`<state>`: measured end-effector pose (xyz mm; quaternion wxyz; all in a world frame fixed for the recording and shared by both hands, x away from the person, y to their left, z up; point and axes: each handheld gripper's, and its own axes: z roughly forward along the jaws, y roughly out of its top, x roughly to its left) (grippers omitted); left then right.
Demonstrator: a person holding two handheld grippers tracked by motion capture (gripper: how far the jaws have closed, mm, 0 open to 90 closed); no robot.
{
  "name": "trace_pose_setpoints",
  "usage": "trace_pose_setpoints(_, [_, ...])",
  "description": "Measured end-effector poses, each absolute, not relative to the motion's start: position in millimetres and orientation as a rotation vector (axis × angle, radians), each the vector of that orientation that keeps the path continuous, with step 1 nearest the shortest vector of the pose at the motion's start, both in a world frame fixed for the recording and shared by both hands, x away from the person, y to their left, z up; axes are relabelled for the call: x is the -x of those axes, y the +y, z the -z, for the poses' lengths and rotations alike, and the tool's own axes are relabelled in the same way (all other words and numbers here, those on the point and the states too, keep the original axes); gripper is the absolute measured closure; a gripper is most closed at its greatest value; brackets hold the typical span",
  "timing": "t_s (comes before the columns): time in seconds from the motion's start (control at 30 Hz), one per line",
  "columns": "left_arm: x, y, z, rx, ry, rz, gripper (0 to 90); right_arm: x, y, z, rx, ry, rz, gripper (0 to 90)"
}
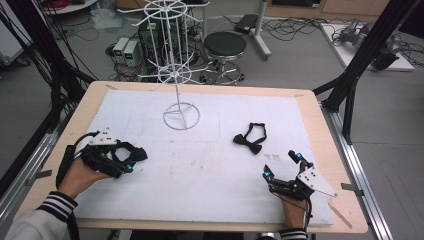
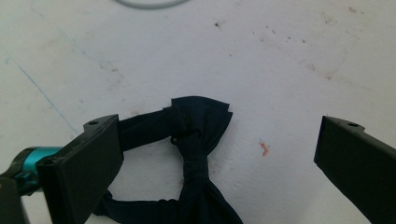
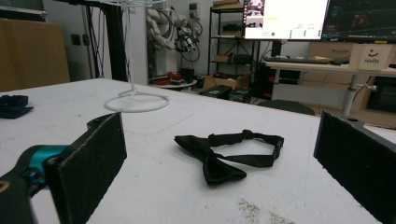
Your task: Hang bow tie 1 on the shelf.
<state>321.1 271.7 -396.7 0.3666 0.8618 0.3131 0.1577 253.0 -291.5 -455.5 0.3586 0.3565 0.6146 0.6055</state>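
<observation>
Two bow ties, both my tongs spread wide.
My left tongs [image 2: 212, 154] straddle a navy bow tie [image 2: 196, 140], its lower wing cut off; my right tongs [image 3: 219, 163] face the black bow tie [image 3: 229, 151].

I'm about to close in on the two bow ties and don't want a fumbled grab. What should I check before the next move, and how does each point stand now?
1. Left tongs open: ok, jaws stand wide apart.
2. Dark blue bow tie between the left jaws: ok, its knot lies in the gap on the white mat.
3. Right tongs open: ok.
4. Black bow tie lined up with the right tongs: ok, it lies ahead of them, apart.
5. Black bow tie's strap fastened in a loop: cannot tell.
6. White wire rack out of both paths: ok, it stands farther back.
</observation>
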Motion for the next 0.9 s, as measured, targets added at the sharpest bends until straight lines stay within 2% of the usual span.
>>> trace_pose_setpoints(0.17, [-326, 267, 399, -2.289, 0.811, -0.38, 4.3, -253, -291, 455, -0.923, 1.587, -1.562, 1.6])
trace_pose_setpoints(0.27, [-331, 267, 400, -2.308, 0.818, -0.347, 10.9, -253, -291, 455, -0.921, 1.588, -1.56, 1.6])
trace_pose_setpoints(0.4, [-336, 266, 402, -2.35, 0.842, -0.334, 12.1, -253, -291, 455, -0.917, 1.585, -1.561, 1.6])
trace_pose_setpoints(0.6, [-340, 267, 404, -2.386, 0.866, -0.321, 22.2, -253, -291, 455, -0.916, 1.587, -1.56, 1.6])
trace_pose_setpoints(0.9, [-346, 263, 403, -2.444, 0.924, -0.279, 30.1, -253, -291, 455, -0.917, 1.587, -1.561, 1.6])
